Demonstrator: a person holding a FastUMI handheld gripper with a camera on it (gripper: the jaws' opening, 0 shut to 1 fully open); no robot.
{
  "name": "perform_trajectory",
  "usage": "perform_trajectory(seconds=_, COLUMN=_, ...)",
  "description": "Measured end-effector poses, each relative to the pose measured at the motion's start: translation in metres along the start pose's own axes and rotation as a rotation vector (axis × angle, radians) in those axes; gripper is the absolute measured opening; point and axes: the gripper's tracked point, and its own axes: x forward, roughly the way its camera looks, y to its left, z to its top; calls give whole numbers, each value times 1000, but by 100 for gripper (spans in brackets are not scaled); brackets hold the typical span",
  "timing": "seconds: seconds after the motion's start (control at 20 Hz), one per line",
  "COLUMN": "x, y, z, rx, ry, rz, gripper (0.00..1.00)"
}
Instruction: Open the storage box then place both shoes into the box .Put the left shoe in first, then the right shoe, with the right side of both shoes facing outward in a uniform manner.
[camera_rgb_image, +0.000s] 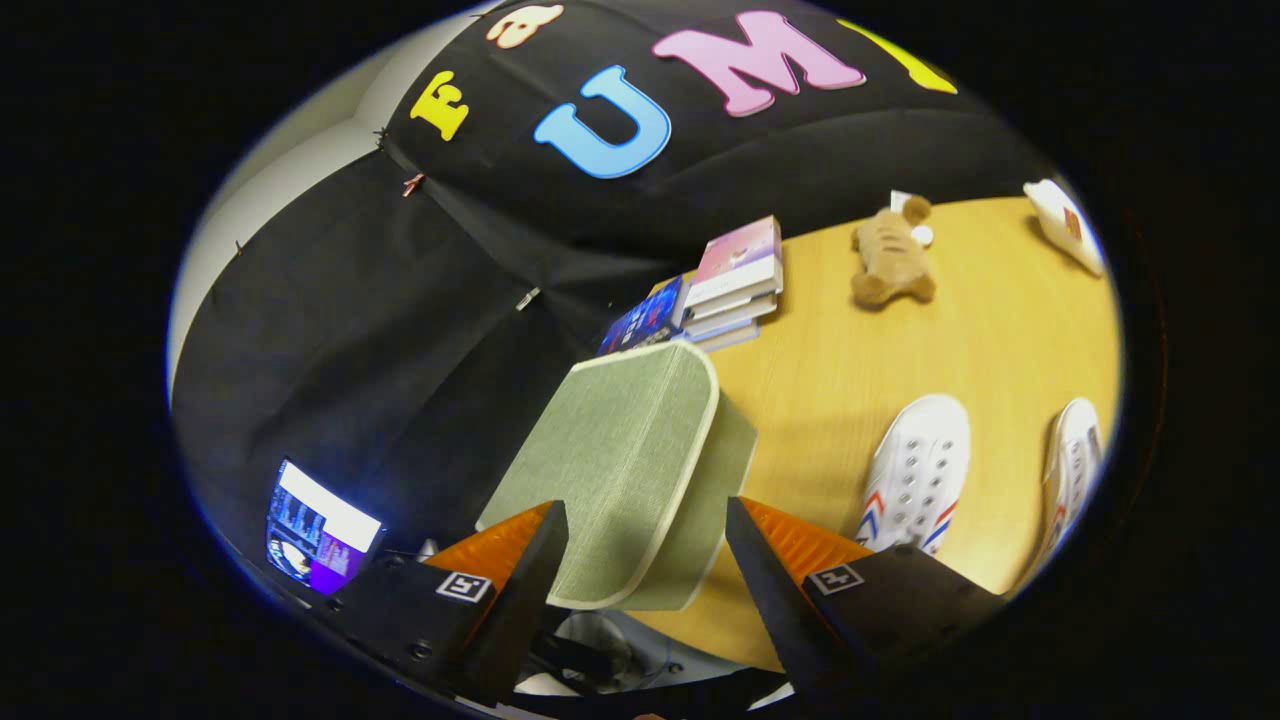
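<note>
1. The jaws (647, 540) are seen spread apart, with the near end of the box (620, 470) lying between them; whether either finger touches it cannot be told.
2. A small square marker is carried on each finger's housing; no words can be read on them.
3. The box is a grey-green fabric one with pale piping round the edge of its lid. It sits at the near edge of the table (820, 400), and the lid is seen closed, so nothing inside can be made out.
4. A lit screen (318, 530) is seen below the table's level, beside the left finger, against the black cloth wall.
5. Two white shoes are laid on the table to the right of the box, well apart from it. The nearer shoe (915, 475) is marked with red and blue chevron stripes on its side; the other shoe (1072, 470) lies just beyond it to the right.
6. A stack of books (735, 280) is placed beyond the box, near the table's far edge; the cover print is too small to be read.
7. A brown plush toy (888, 255) is set farther back, right of the books.
8. A white object (1065, 225) with a red and yellow mark is seen at the far right of the table; its writing cannot be read.
</note>
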Motion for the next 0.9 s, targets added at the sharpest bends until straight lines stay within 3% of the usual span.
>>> perform_trajectory(seconds=0.25, x=19, y=4, z=-25, rx=126, ry=96, rz=143, gripper=98)
perform_trajectory(seconds=0.4, x=27, y=7, z=-28, rx=269, ry=117, rz=259, gripper=98)
perform_trajectory(seconds=0.65, x=57, y=6, z=-45, rx=350, ry=210, rz=351, gripper=97)
perform_trajectory(seconds=0.9, x=47, y=28, z=-53, rx=481, ry=276, rz=461, gripper=96)
